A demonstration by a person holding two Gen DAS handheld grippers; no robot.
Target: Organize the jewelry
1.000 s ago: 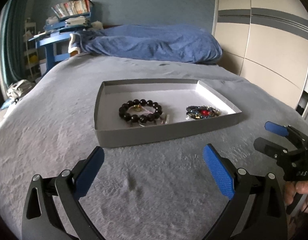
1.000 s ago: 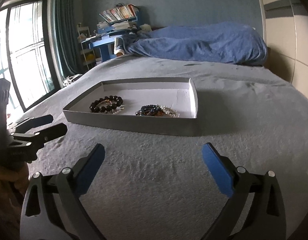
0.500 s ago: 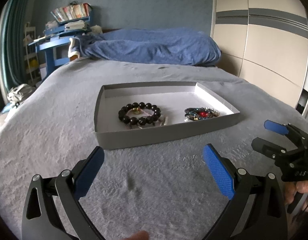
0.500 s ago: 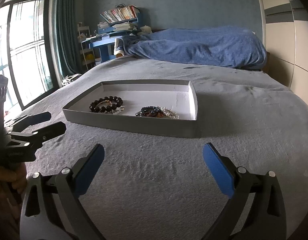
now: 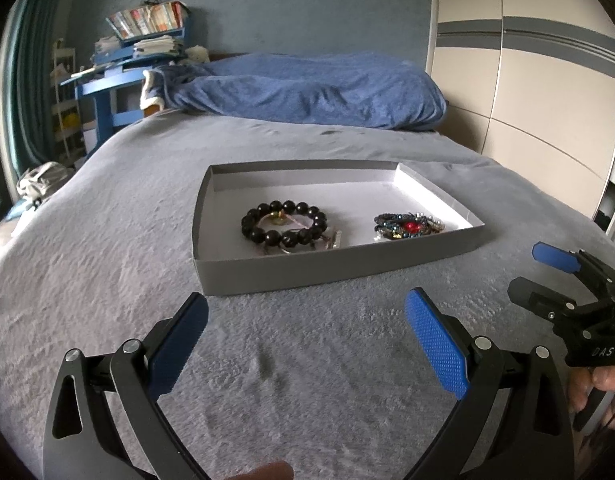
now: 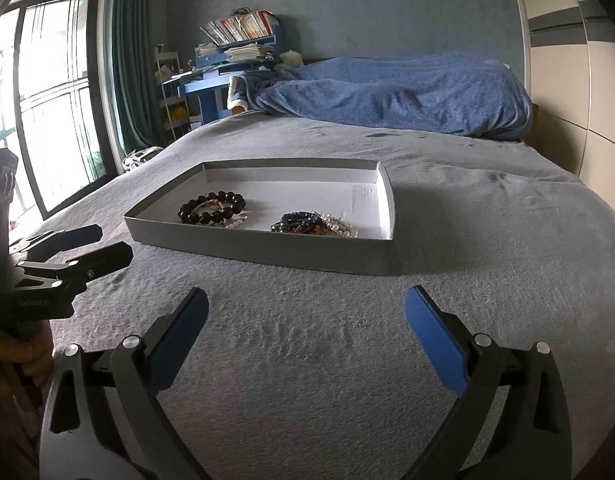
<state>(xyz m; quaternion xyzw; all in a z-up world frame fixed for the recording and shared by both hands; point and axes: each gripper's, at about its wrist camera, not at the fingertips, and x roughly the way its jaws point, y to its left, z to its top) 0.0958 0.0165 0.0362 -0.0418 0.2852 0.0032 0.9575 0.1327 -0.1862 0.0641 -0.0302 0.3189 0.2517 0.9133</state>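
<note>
Grey bed [image 5: 107, 280]; tray [image 5: 327, 268] holds bracelets [image 5: 283, 226]

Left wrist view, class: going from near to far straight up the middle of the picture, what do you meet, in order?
Left gripper → grey bedcover → tray's front wall → black bead bracelet → tray's back wall → blue blanket → blue-grey wall.
</note>
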